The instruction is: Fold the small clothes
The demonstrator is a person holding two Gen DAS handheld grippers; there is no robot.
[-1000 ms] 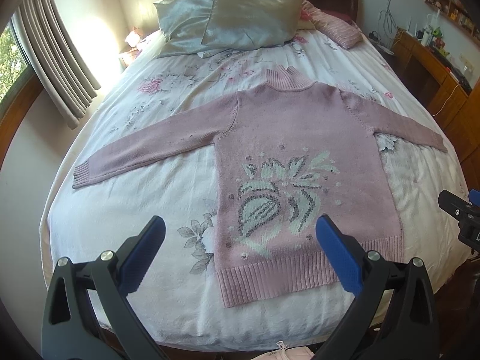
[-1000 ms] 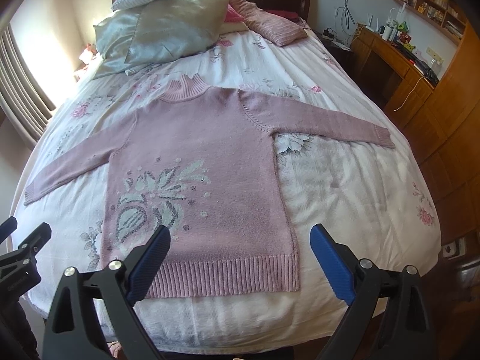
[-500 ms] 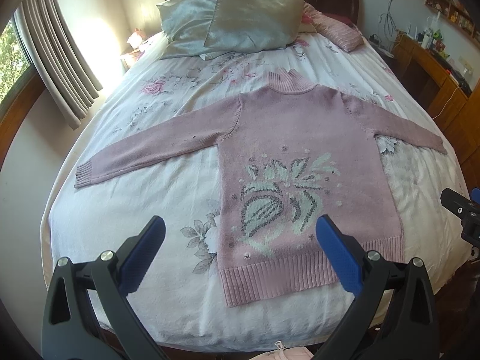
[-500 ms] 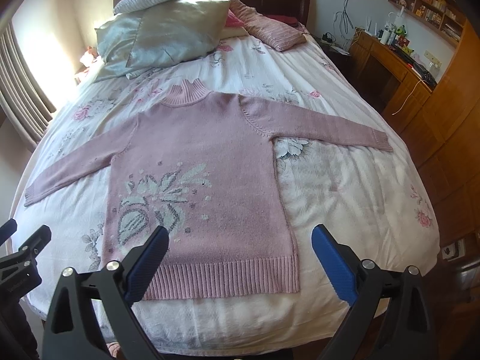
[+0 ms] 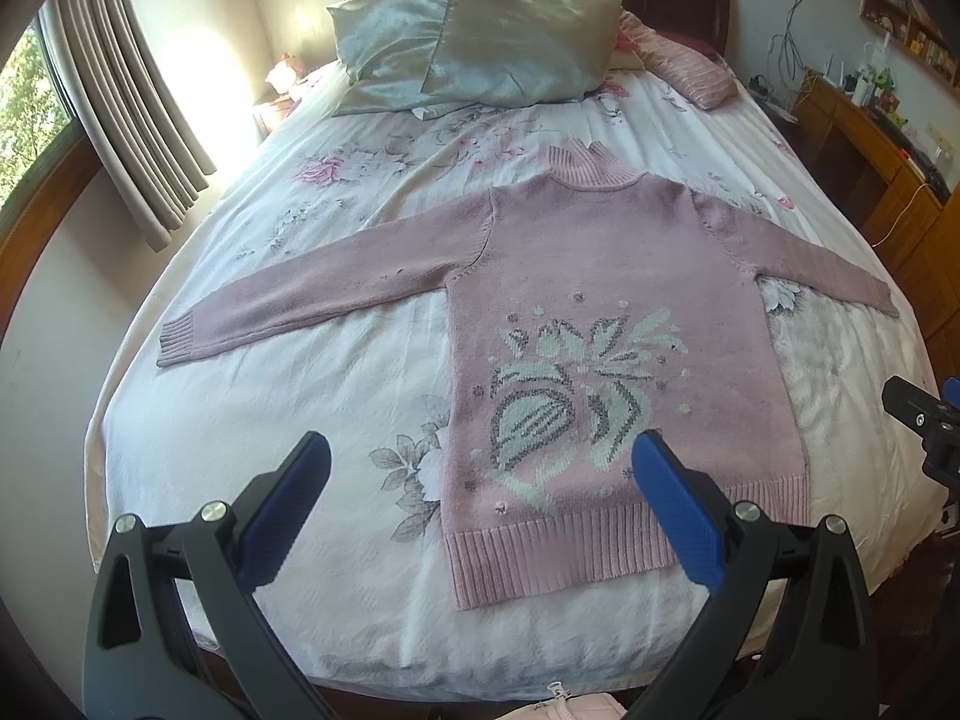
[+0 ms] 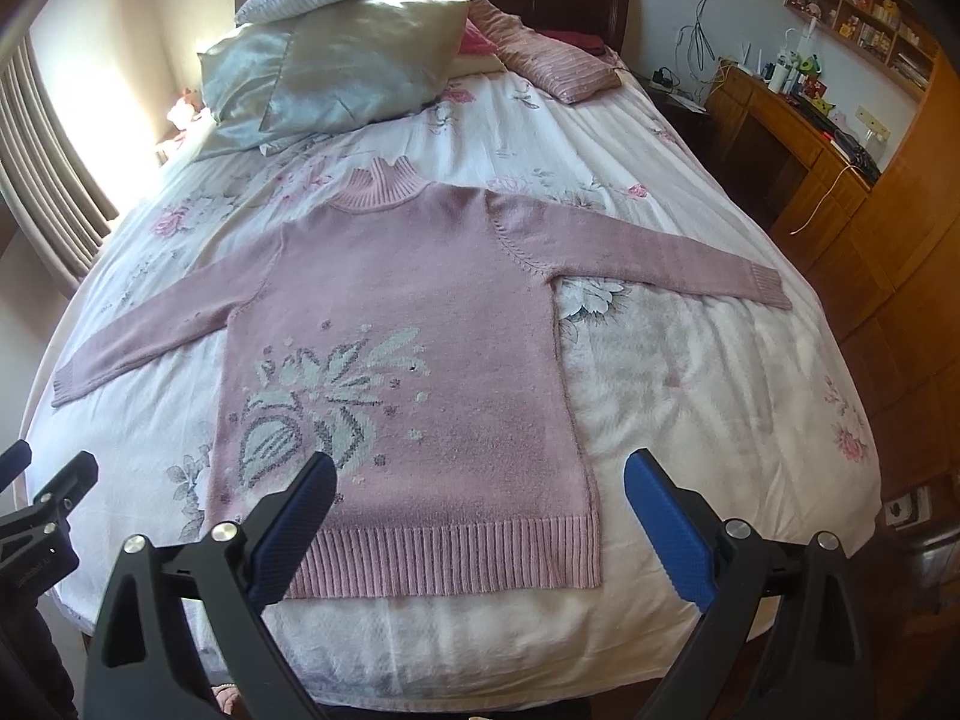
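- Sunlit through a curtained window (image 5: 120,120) on your left, the bedroom in your left wrist view is filled by a wide bed (image 5: 270,420) under a white floral cover, with pillows (image 5: 480,42) stacked against a dark headboard.
- Your pink sweater (image 5: 600,312) lies flat and face up on that cover, collar toward the pillows, ribbed hem toward you, both sleeves spread straight out to the sides.
- A knitted leaf-and-flower motif (image 5: 570,396) in pale green and grey sits on the lower front of the sweater.
- Your left gripper (image 5: 480,468) hovers above the foot of the bed with its blue-padded jaws spread wide, gripping nothing; the left pad is over bare cover, the right pad over the hem.
- A tip of your right gripper (image 5: 924,420) shows at the far right edge, clear of the sweater.
- From your right wrist view, the same bed (image 6: 720,390) runs back to the pillows (image 6: 360,60), with a wooden desk (image 6: 798,138) and wall shelves on the right.
- The sweater (image 6: 432,300) sits left of centre here, its right sleeve cuff reaching near the bed's right edge.
- Your right gripper (image 6: 480,480) is also held wide apart and empty, above the hem's right corner.
- Your left gripper (image 6: 42,510) shows at the lower left edge.
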